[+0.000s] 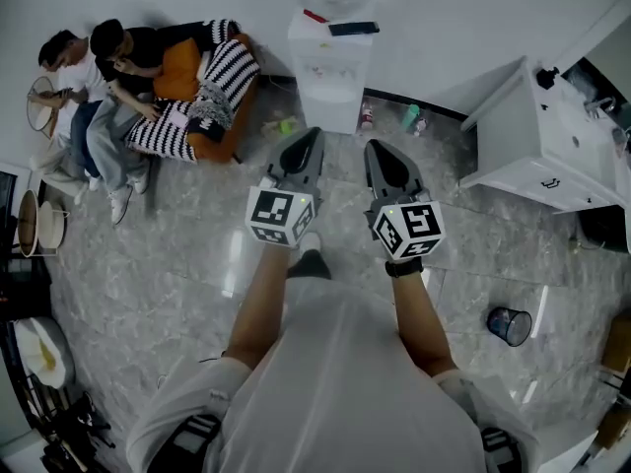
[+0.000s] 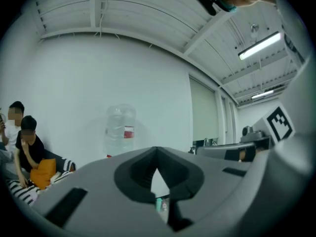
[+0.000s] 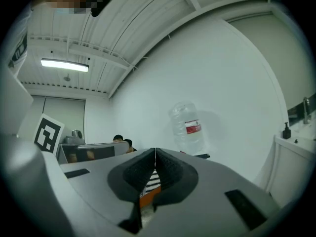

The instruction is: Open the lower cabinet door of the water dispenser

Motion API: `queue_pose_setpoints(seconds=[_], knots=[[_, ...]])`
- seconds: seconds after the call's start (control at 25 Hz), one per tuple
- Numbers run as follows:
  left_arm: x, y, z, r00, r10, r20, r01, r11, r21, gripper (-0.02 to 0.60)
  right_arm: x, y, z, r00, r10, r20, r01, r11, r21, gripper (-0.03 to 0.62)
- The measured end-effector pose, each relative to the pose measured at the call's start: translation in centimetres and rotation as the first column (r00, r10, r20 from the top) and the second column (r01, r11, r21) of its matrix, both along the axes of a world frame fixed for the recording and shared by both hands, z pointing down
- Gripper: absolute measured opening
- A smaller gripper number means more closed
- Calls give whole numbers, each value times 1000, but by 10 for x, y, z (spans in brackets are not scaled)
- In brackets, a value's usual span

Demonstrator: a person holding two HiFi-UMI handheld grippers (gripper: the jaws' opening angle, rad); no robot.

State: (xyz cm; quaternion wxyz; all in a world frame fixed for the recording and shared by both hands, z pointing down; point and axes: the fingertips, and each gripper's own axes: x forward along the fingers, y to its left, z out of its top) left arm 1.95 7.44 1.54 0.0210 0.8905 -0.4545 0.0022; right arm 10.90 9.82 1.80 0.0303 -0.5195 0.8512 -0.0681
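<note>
A sofa (image 1: 212, 97) with two people seated stands ahead and to the left of the left fingers. The white water dispenser (image 1: 330, 67) stands at the wall, straight ahead of both pairs of fingers and well apart from them, with a clear bottle (image 2: 120, 130) on top. The left gripper (image 1: 308, 136) and right gripper (image 1: 379, 150) point at it side by side, each with fingers pressed together and holding nothing
</note>
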Motion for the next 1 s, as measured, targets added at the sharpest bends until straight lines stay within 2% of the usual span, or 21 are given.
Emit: queue_pose_setpoints(seconds=[0.12,0.24,0.44,0.6,0.76,1.0], knots=[[-23,-36,9,1000,9,18,-9,1000,8,11,-32,-34,10,1000,-7,-21,7,1000,-25,11],[-42,-67,23,1000,7,30,-7,1000,-21,11,-53,-64,23,999,-5,-34,3,998,-61,11],[-67,-103,49,999,19,45,-16,998,-67,11,-75,-106,49,999,25,-35,-29,992,-120,11],[-87,-129,68,999,-12,38,16,994,-105,11,-88,-127,67,999,28,-37,-34,987,-156,11],[-90,-149,99,999,-11,33,16,987,-162,11,-89,-144,94,999,21,-28,-27,978,-205,11],[-68,-181,153,1000,7,14,-3,971,-239,11,-78,-187,141,998,-11,-59,-5,968,-252,11]])
